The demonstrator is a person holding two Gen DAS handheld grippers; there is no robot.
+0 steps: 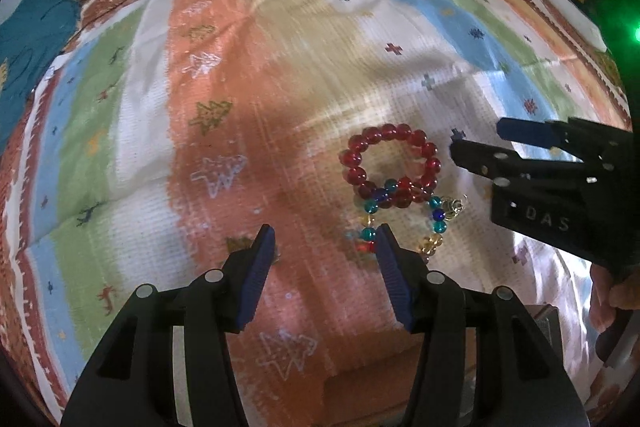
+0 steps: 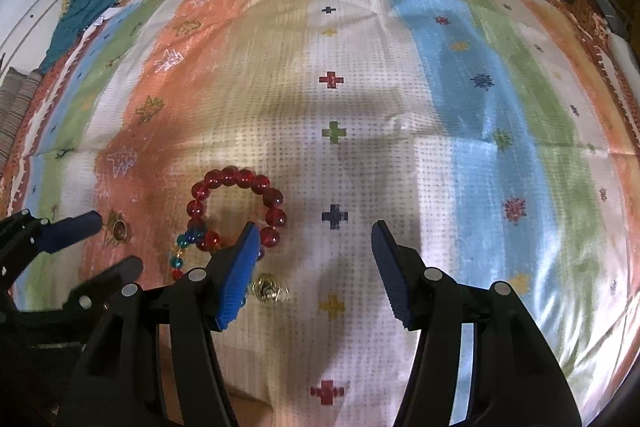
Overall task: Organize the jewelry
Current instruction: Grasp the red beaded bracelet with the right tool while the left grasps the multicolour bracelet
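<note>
Bracelet (image 2: pixel 236 211) just beyond right gripper (image 2: pixel 312 239)

The striped cloth (image 2: pixel 360 131) is woven, matt, with a coarse dotted texture and a faint sheen toward its right edge. The red bead bracelet (image 2: pixel 236 203) is glossy, translucent, probably glass or plastic. The small ring (image 2: pixel 119 229) looks metallic. Both gripper bodies are matt black plastic; their pads (image 2: pixel 236 275) are ribbed blue.

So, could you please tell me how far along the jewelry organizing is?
Nothing looks sorted yet. The red bead bracelet, the multicolored bead strand and a small gold piece lie loose on the patterned cloth. Both the left gripper and right gripper are open, empty; all the sorting remains.
</note>
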